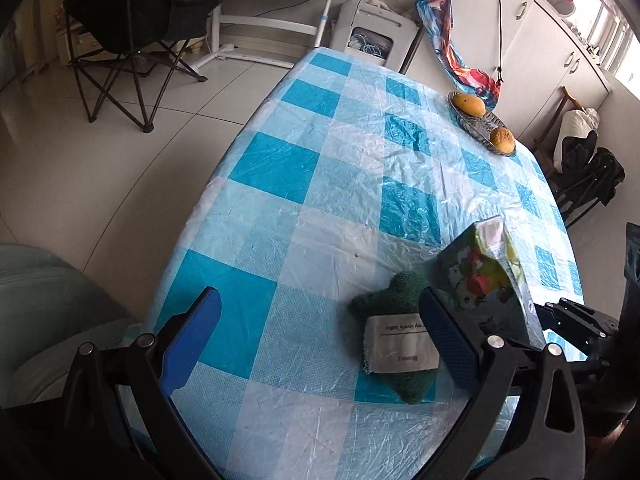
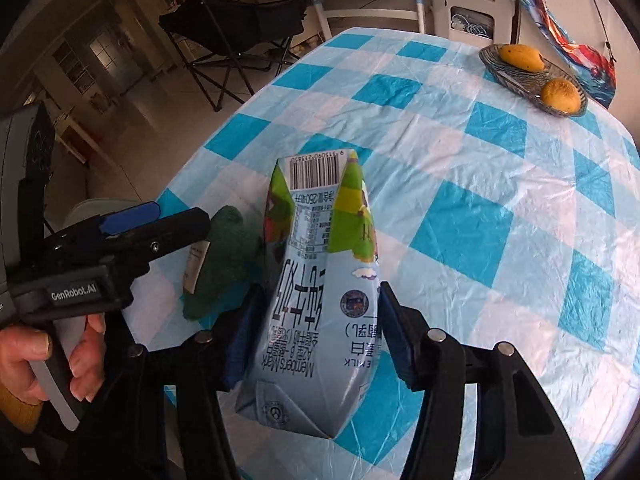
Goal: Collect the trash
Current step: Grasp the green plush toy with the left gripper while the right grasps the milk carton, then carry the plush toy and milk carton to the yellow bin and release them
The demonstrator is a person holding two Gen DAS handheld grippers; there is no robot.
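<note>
The milk carton (image 2: 320, 280), clamped between the right gripper's (image 2: 316, 344) closed jaws and lifted above the table (image 2: 480, 184) for disposal, leaves the left gripper (image 1: 320, 344) wide open, empty, beside the green sponge (image 1: 396, 336).

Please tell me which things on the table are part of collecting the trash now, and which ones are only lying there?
Part of the job:
- milk carton, clamped in the right gripper
- left gripper, open, empty

Only lying there:
- green plush toy with a white label, possibly not trash
- glass dish holding two mangoes
- checked tablecloth
</note>
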